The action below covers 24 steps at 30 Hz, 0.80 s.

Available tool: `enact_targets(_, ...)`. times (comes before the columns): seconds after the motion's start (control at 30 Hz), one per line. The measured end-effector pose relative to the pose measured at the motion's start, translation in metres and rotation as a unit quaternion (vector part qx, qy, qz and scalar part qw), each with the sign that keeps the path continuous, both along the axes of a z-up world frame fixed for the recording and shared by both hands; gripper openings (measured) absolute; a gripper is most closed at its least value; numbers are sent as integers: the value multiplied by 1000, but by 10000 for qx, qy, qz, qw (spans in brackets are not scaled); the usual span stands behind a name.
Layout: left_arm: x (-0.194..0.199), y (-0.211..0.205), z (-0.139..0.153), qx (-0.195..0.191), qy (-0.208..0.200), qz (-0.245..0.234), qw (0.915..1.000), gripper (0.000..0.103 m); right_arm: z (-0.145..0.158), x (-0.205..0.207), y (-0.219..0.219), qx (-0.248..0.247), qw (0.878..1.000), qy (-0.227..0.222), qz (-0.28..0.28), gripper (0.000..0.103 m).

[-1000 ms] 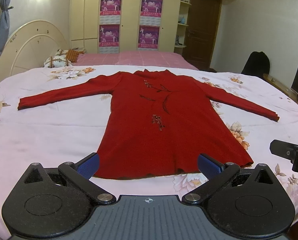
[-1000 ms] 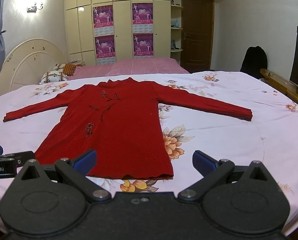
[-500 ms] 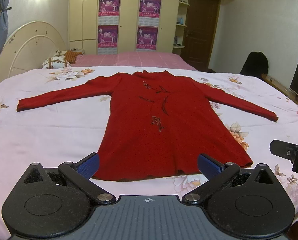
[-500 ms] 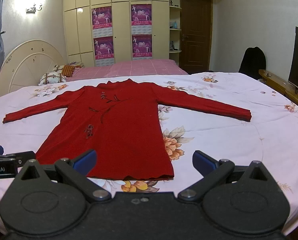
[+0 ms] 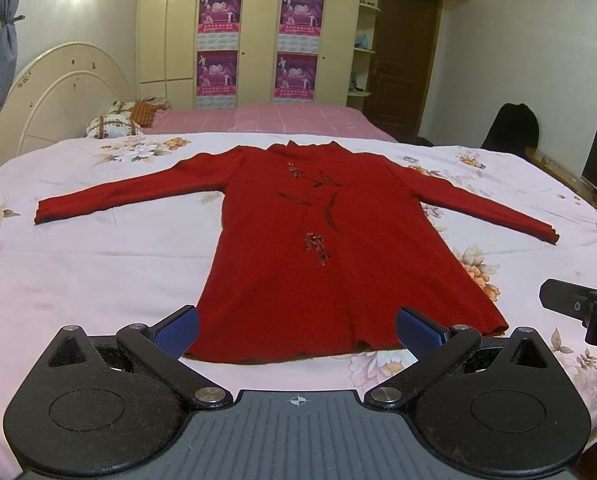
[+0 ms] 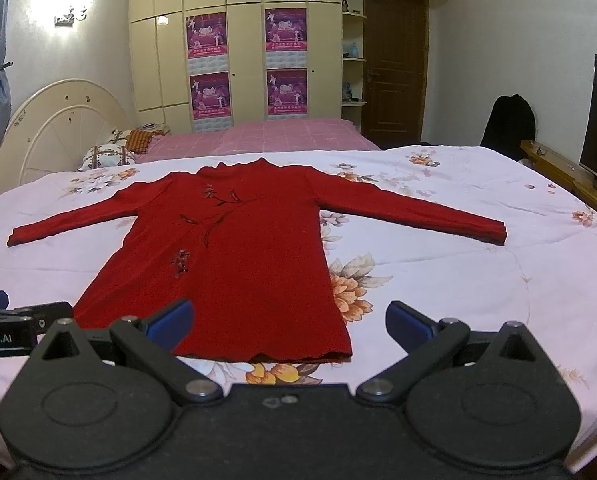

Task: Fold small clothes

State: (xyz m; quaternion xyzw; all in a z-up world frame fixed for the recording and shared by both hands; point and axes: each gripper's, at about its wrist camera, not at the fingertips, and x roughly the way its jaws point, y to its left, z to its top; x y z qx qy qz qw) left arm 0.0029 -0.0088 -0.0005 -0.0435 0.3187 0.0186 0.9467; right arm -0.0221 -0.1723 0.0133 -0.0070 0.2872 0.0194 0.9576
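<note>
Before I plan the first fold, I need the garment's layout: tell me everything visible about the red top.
The red top is a long-sleeved knit-looking garment with a short stand-up collar and dark beaded floral embroidery down its front. It lies flat, front up, on the floral bedspread, collar away from the cameras, hem nearest them, both sleeves spread outward. Nothing else touches it; both grippers hover open before the hem.

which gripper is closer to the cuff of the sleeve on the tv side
Right. The right gripper hovers at the hem's corner on that cuff's side; the left gripper hovers at the hem's opposite end, farther away.

Cream wardrobe [image 6: 242, 40], brown door [image 6: 392, 68], floral bedspread [image 6: 438, 272]
</note>
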Motion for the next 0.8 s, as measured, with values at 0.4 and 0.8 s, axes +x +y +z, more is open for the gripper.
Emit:
enact_targets(0.4, -1, -1, 3, 15, -23, -2, 10000, 103, 2, 0, 1, 24, 10000, -16, 29, 102)
enact_targets(0.8, -1, -4, 3, 43, -6, -3, 10000, 103, 3, -1, 1, 25, 10000, -3, 30, 102)
